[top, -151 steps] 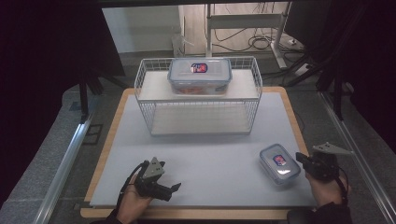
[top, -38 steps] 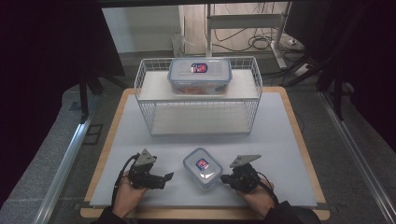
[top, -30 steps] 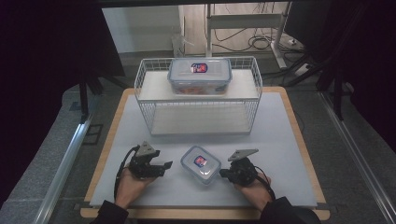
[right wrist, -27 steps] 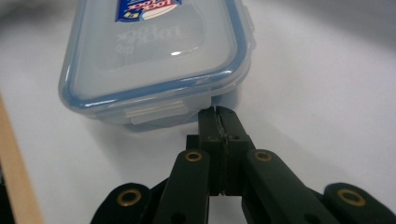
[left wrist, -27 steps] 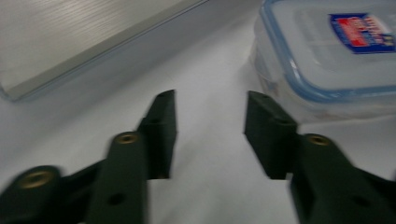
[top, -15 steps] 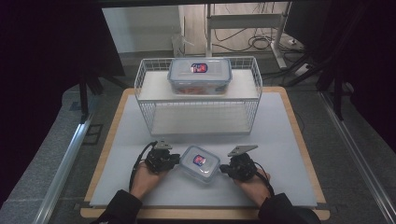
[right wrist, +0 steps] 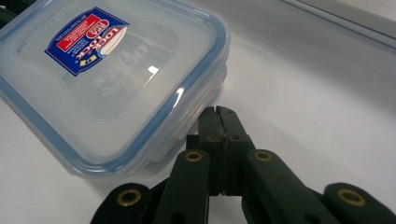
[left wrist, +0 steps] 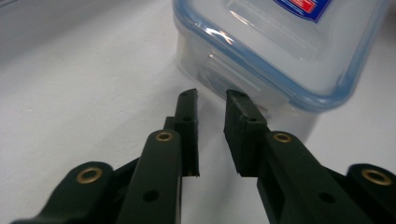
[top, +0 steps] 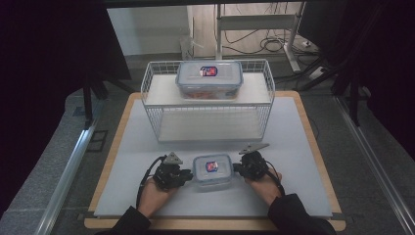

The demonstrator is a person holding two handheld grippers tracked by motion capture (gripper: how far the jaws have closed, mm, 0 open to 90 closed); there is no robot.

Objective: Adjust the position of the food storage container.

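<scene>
The small clip-lid food container [top: 211, 169] sits on the white table mat [top: 293, 127] between both tools: the left gripper [left wrist: 212, 100], jaws just narrowed to a slim empty gap, points at its side wall, and the right gripper [right wrist: 219, 114], jaws pressed together on nothing, touches its rim. Squeezed unevenly, the slick box could skid, twist or tip away, and a closed tip could slip under the lid's edge

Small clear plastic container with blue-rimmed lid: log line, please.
small clear blue-rimmed container on table | left gripper narrowly open beside it | right gripper shut against its side
</scene>
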